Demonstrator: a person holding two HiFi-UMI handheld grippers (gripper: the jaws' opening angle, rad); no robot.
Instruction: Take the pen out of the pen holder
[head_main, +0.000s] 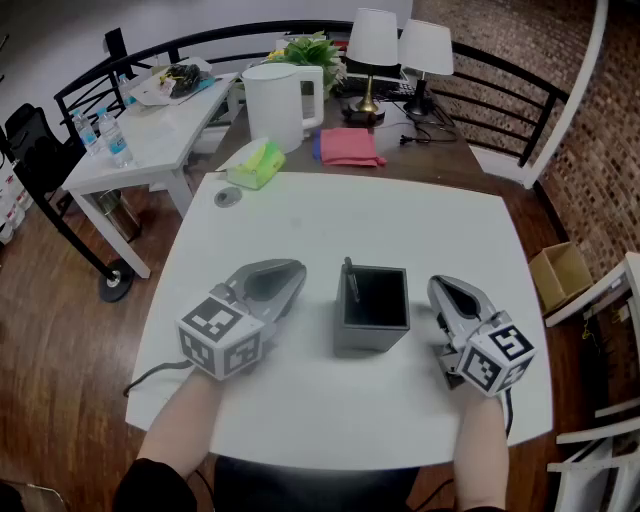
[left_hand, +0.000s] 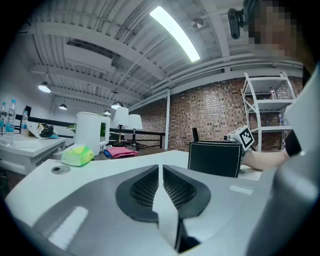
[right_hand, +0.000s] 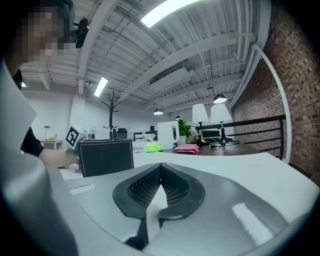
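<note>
A dark square pen holder (head_main: 373, 308) stands in the middle of the white table (head_main: 330, 220). One black pen (head_main: 351, 280) leans in its left corner, tip sticking up; from the left gripper view only its top (left_hand: 195, 134) shows above the holder (left_hand: 215, 158). My left gripper (head_main: 289, 272) rests to the holder's left, jaws shut and empty (left_hand: 160, 167). My right gripper (head_main: 440, 287) rests to the holder's right, also shut on nothing (right_hand: 160, 167). The holder (right_hand: 106, 156) sits left of the right gripper's jaws in its own view.
At the table's far edge lie a green tissue pack (head_main: 255, 163) and a small round disc (head_main: 227, 197). Behind stand a white kettle (head_main: 274, 103), a pink cloth (head_main: 348, 146), two lamps (head_main: 398, 50) and a plant (head_main: 312, 50). A cardboard box (head_main: 560, 275) sits on the floor at the right.
</note>
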